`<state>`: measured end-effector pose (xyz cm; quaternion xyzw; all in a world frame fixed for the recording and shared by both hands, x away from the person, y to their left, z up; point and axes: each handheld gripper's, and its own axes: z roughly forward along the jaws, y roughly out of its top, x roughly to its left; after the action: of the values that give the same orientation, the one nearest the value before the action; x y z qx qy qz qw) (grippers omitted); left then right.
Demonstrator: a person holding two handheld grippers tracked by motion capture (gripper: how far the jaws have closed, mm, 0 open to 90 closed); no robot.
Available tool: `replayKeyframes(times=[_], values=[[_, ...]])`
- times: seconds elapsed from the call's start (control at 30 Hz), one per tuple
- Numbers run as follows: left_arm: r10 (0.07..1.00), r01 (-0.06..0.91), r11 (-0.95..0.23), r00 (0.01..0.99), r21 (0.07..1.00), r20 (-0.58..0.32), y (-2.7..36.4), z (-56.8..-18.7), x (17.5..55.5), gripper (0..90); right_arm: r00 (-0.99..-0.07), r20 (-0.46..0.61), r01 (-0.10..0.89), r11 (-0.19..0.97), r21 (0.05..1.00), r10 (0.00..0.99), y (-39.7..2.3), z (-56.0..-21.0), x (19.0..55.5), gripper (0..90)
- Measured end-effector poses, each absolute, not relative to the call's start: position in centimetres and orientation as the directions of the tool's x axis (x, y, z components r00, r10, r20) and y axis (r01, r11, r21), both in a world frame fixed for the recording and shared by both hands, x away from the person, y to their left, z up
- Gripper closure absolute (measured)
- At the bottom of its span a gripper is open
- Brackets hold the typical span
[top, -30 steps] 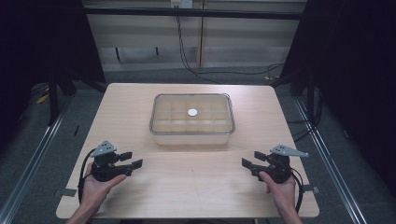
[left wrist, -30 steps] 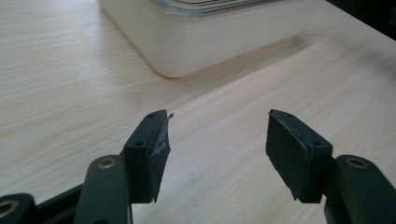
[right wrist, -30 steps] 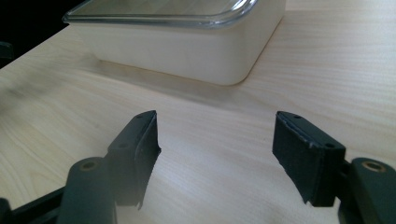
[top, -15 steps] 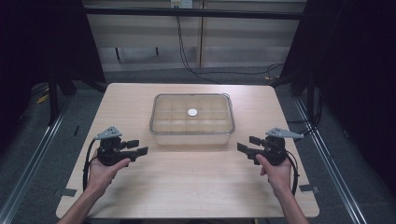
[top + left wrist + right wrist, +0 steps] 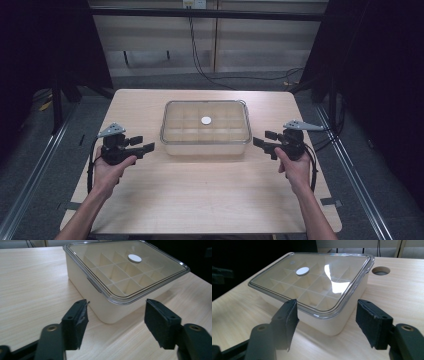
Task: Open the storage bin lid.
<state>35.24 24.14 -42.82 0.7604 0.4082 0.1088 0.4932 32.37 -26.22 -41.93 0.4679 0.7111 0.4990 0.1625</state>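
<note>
High view: both tongs (image 5: 148, 147) (image 5: 258, 142) flank box (image 5: 205, 145).

High view: soft, slightly grainy throughout. Light falls from above onto the pale wooden surface (image 5: 200, 190), which is evenly lit; the surroundings left and right drop into near black. Faint, short shadows under the hands.

Left gripper view: bright, even light on the wood grain. Near black pads (image 5: 75, 325) slightly soft, their edges blurred; the lidded box (image 5: 120, 302) beyond is sharper. Dark corner at upper right.

Right gripper view: strong white glare patch on the clear lid (image 5: 334, 285), a smaller streak above it. Upper left is black. Short shadow under the box's near corner. Straight edges bow mildly towards the frame margins.
</note>
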Motion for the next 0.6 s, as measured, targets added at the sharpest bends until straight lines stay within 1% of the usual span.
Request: replayKeyframes(times=[0.1, 0.17, 0.27, 0.37, 0.4, 0.43, 0.47, 0.6], values=[[0.721, 0.512, -0.203, 0.655, 0.835, -0.227, 23.8, -42.5, 35.8, 33.4, -0.499, 0.240, 0.519, 0.065, 0.852, 0.832, -26.3, -41.9, 32.9, 36.3], [0.707, 0.519, -0.207, 0.666, 0.829, -0.240, 23.5, -42.2, 36.2, 33.4, -0.495, 0.221, 0.525, 0.087, 0.847, 0.840, -26.2, -41.9, 33.4, 35.8], [0.702, 0.514, -0.214, 0.672, 0.831, -0.235, 23.1, -41.8, 36.7, 34.1, -0.484, 0.266, 0.550, 0.053, 0.834, 0.834, -26.2, -41.8, 34.2, 30.4], [0.700, 0.524, -0.203, 0.668, 0.827, -0.251, 22.7, -41.5, 37.5, 33.9, -0.486, 0.278, 0.564, 0.055, 0.824, 0.829, -26.2, -41.7, 34.8, 28.8], [0.697, 0.536, -0.201, 0.667, 0.820, -0.264, 22.6, -41.5, 38.1, 33.3, -0.489, 0.274, 0.573, 0.068, 0.817, 0.828, -26.2, -41.5, 35.2, 27.9], [0.697, 0.536, -0.201, 0.667, 0.820, -0.264, 22.6, -41.5, 38.1, 32.8, -0.489, 0.274, 0.573, 0.068, 0.817, 0.828, -26.2, -41.5, 35.2, 27.9], [0.696, 0.538, -0.210, 0.669, 0.816, -0.262, 22.6, -41.4, 38.6, 31.2, -0.495, 0.263, 0.577, 0.087, 0.812, 0.828, -26.0, -41.3, 35.7, 26.0], [0.708, 0.545, -0.210, 0.657, 0.812, -0.259, 22.5, -41.4, 39.3, 30.3, -0.499, 0.259, 0.586, 0.102, 0.804, 0.827, -25.9, -40.9, 36.4, 23.7]])
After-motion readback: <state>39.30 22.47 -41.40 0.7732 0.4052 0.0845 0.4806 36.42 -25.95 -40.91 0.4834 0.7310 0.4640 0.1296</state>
